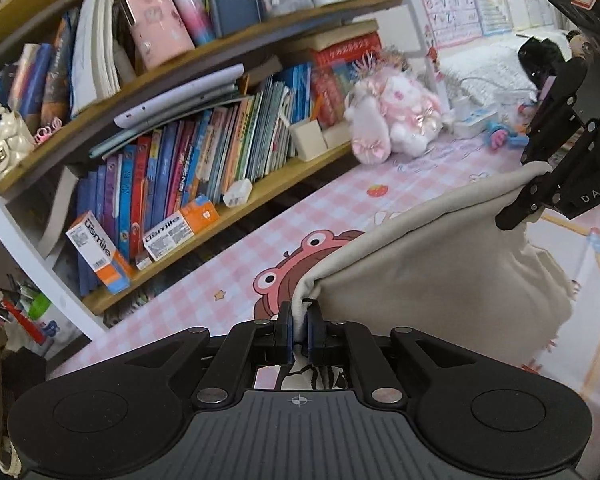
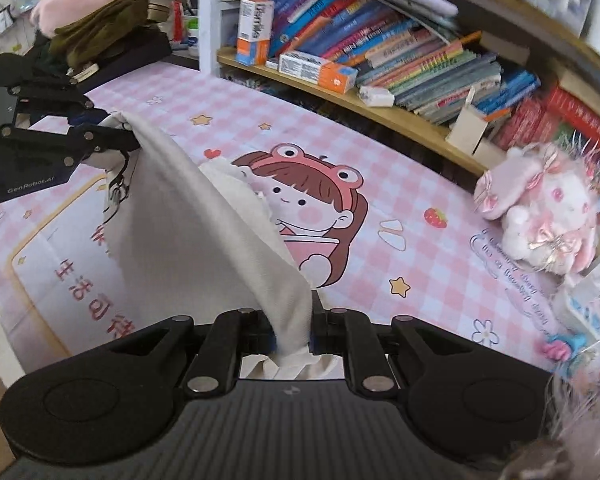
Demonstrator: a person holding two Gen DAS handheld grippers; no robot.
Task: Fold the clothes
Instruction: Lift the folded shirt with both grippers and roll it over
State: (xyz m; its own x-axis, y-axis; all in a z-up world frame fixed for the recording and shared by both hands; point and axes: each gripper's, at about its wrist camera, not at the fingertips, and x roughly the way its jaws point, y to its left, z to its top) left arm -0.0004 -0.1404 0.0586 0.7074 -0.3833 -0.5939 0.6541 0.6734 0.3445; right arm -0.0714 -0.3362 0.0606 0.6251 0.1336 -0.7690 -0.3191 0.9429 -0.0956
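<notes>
With left tongs (image 1: 299,330) and right tongs (image 2: 292,330) each clamped on an edge, the beige garment (image 1: 440,280) hangs stretched lower-centre above the worktop (image 2: 380,184), likely held taut to fold flat.

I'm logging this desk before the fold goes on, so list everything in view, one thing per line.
garment: one, beige, lifted above the desk mat, hanging between both tools
desk mat: one, pink check with a cartoon girl in a frog hat, covering the desk
plush toy: one, pink and white, at the mat's edge by the shelf
shelves: wooden, behind the desk, packed with many-coloured books
toothpaste boxes: two, white and orange, on the lowest shelf in front of the books
pearl handbag: one, cream, on a shelf
folded clothes: a pile, olive and dark, at the desk's far end
left tool: black, shut on the garment's edge
right tool: black, shut on another part of the edge
</notes>
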